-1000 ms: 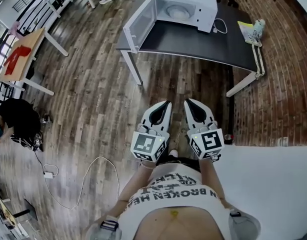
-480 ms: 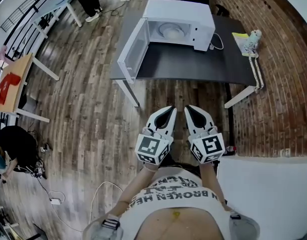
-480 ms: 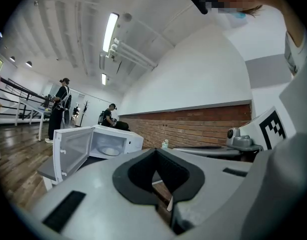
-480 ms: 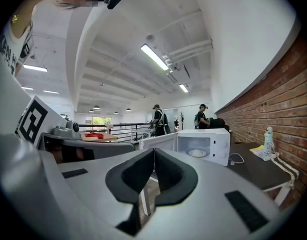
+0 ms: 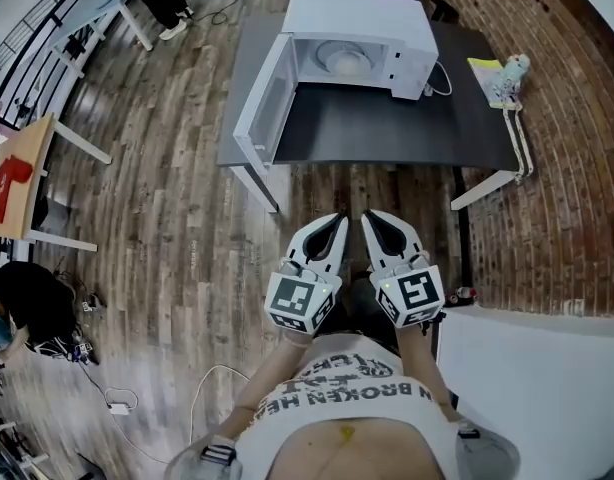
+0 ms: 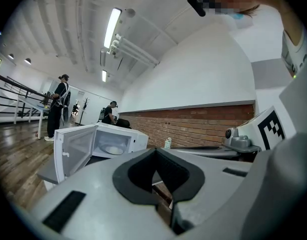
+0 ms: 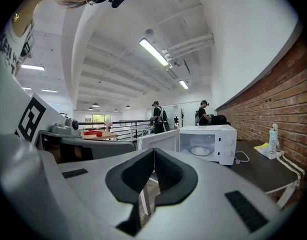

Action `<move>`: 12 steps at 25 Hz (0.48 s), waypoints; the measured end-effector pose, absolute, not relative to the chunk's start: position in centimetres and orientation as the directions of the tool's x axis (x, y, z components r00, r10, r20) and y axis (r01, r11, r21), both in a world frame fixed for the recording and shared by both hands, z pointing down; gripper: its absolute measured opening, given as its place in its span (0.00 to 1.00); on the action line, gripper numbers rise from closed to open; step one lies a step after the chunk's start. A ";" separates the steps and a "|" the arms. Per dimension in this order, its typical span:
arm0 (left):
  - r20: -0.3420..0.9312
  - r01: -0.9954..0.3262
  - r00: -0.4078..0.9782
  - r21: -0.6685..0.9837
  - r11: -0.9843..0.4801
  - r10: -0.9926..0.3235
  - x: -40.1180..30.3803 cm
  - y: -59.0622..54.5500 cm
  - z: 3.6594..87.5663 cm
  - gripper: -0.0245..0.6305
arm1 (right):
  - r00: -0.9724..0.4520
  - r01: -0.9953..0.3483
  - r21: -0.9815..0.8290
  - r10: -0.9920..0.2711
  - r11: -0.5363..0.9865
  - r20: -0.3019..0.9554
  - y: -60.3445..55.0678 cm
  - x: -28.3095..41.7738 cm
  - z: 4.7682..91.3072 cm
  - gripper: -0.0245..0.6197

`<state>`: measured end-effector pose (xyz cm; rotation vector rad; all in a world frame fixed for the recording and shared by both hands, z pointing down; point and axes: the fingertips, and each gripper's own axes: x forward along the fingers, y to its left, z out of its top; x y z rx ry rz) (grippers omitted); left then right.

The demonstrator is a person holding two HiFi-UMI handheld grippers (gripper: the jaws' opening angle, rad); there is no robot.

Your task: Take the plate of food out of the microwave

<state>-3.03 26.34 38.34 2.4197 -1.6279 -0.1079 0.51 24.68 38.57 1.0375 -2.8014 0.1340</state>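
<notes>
Plate [image 5: 344, 60] sits inside the white microwave [image 5: 362, 13] on the far dark table [image 5: 387, 133], its door [image 5: 265, 103] swung open to the left. Nearer, well apart from it, left gripper [image 5: 337, 218] and right gripper [image 5: 369, 216] hang side by side above the wood floor [image 5: 187, 198], jaws pressed together, empty.

Wood floor [image 5: 167, 198], brick wall [image 5: 567, 218]
</notes>
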 end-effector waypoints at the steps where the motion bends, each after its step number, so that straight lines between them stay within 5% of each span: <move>1: 0.066 -0.905 0.383 0.227 -0.360 -0.921 -3.2 25.9 38.4 0.05 | -0.749 -0.653 -0.031 -0.639 0.757 0.176 24.2 0.3 38.7 0.05; 12: 0.074 -0.917 0.350 0.233 -0.325 -0.934 -4.4 15.1 38.9 0.05 | -0.802 -0.591 -0.061 -0.578 0.804 0.151 12.8 -1.9 38.9 0.05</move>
